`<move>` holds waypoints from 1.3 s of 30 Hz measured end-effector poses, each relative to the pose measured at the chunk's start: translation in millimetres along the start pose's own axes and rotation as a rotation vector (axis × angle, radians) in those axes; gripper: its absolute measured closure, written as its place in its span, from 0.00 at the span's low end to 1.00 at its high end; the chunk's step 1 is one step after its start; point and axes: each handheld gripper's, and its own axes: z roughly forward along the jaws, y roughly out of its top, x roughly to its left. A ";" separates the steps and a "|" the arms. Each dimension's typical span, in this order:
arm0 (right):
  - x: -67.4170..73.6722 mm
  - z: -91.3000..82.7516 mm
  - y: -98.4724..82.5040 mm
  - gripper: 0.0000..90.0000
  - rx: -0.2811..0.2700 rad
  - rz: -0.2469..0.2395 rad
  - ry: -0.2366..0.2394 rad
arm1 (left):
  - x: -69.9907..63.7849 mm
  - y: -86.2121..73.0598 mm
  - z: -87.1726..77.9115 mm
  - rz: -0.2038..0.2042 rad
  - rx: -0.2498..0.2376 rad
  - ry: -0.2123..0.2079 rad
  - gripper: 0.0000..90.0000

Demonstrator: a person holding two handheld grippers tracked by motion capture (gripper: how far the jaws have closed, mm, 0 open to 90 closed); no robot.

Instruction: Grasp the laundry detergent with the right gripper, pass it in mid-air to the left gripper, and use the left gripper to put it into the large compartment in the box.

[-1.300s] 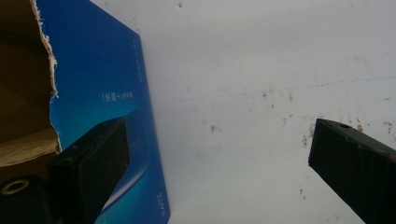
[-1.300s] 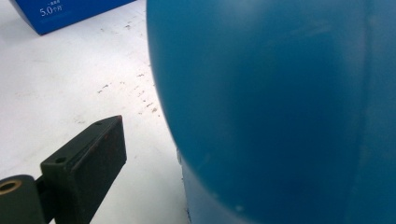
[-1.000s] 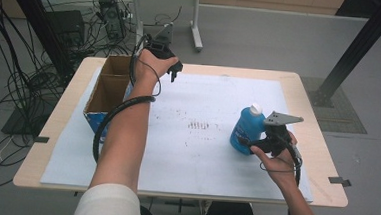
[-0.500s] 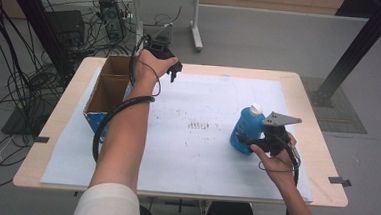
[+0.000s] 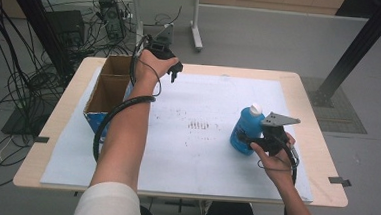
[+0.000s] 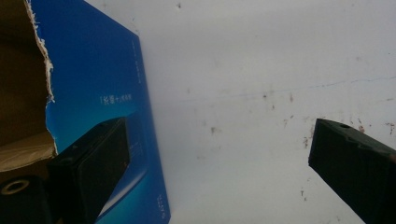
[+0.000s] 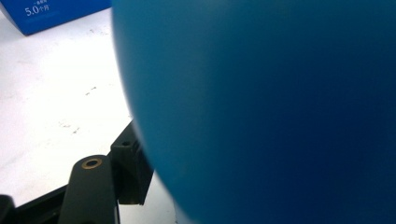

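Closing right gripper [image 5: 256, 140] jaws clench blue bottle [image 5: 245, 131]; left gripper [image 5: 173, 75] released beside box [image 5: 110, 90].

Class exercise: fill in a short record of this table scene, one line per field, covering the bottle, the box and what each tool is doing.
bottle: blue bottle, white cap, upright on the white sheet
box: open cardboard box with blue sides, at the sheet's left edge
right tool: jaws have just been closing around the bottle, against its body
left tool: jaws open, nothing between them, beside the box

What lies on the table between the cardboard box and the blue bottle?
Nothing: in the high view the white sheet between the cardboard box and the blue bottle is bare apart from faint dark marks.
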 end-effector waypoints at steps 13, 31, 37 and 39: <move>-4.4 -0.2 -1.6 0.46 -0.012 0.012 0.013 | -0.3 1.3 1.6 -0.001 0.002 0.003 0.07; -4.9 -0.3 -2.3 0.47 -0.016 0.015 0.016 | -0.6 0.8 -2.7 -0.001 -0.007 0.005 0.07; -4.6 -0.2 -2.2 0.47 -0.016 0.017 0.015 | -0.9 0.3 -5.0 -0.001 -0.010 0.005 0.07; -4.5 -0.3 -2.4 0.47 -0.016 0.018 0.014 | -1.1 0.1 -5.6 0.000 -0.009 0.006 0.07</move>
